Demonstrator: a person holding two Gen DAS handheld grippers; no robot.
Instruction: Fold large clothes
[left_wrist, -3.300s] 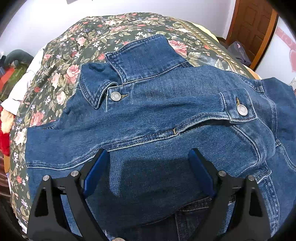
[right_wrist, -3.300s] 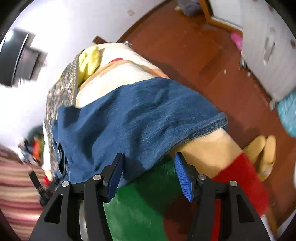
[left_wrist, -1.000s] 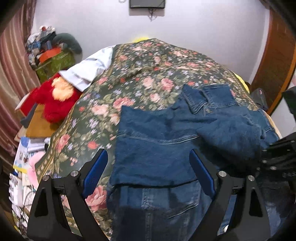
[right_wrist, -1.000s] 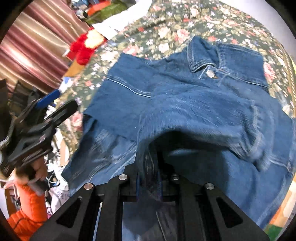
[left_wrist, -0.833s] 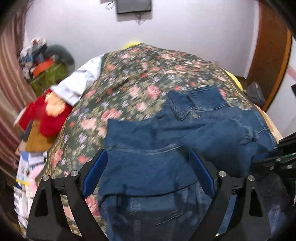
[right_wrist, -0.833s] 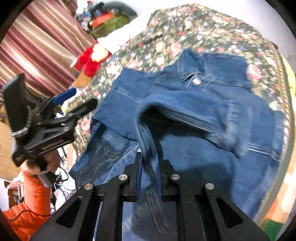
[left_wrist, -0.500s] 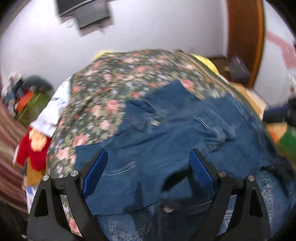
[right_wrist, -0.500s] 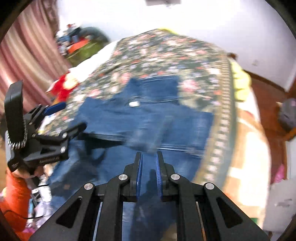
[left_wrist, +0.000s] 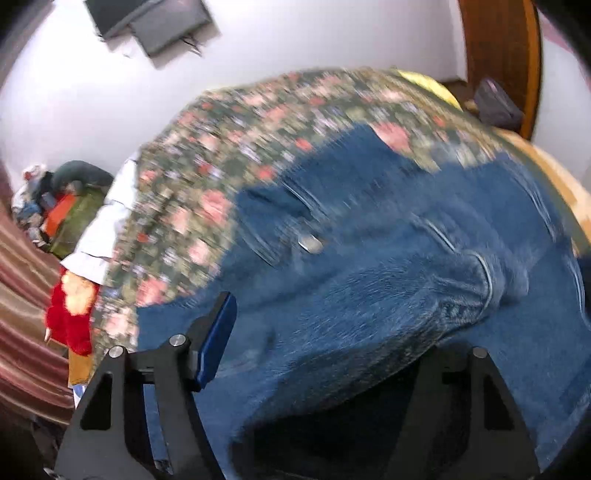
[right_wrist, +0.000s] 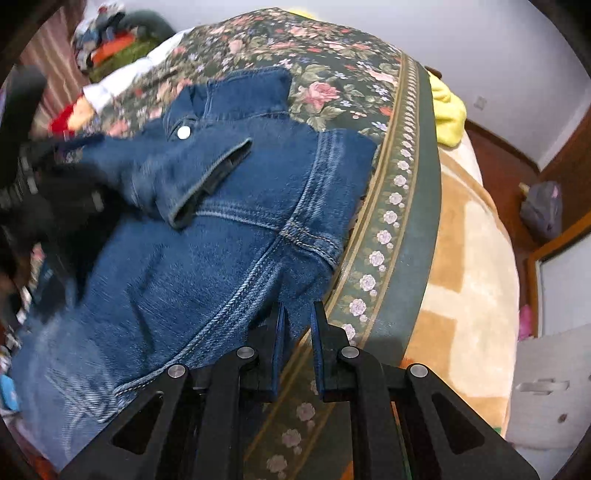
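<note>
Jacket (right_wrist: 207, 236): blue denim, spread across the floral bedspread (right_wrist: 332, 66), collar (right_wrist: 243, 92) toward the far wall, right side close to the bedspread's bordered edge
Sleeve (right_wrist: 184, 173): folded in across the chest, open cuff pointing toward the middle; probably laid there to narrow the garment before a lengthwise fold
Right gripper (right_wrist: 297, 332): jaws drawn nearly together, a thin strip of denim edge showing between them at the jacket's near corner; likely pinched there so the side panel can be carried over, though actual contact of pads on cloth hard to confirm
Left gripper (left_wrist: 317, 354): jaws closing, with a raised hump of denim between them; only the blue pad (left_wrist: 216, 339) on the picture's left visible, the other buried under cloth, so no telling yet whether anything is pressed
Reason for two holds: judged as one hold per side, keeping the heavy fabric flat while it turns
Progress: sleeve in, body fold apparently not yet made
Blur: left wrist view smeared, button (left_wrist: 310, 243) and seams streaked, floral pattern unreadable
Cut off: hem and lower body out of both views
Hidden: second sleeve not identifiable; dark smear at the left border of the right wrist view presumably the other gripper, too blurred to read
Beyond the bed: red plush toy (left_wrist: 72, 314) and heaped clutter, irrelevant to the fold
</note>
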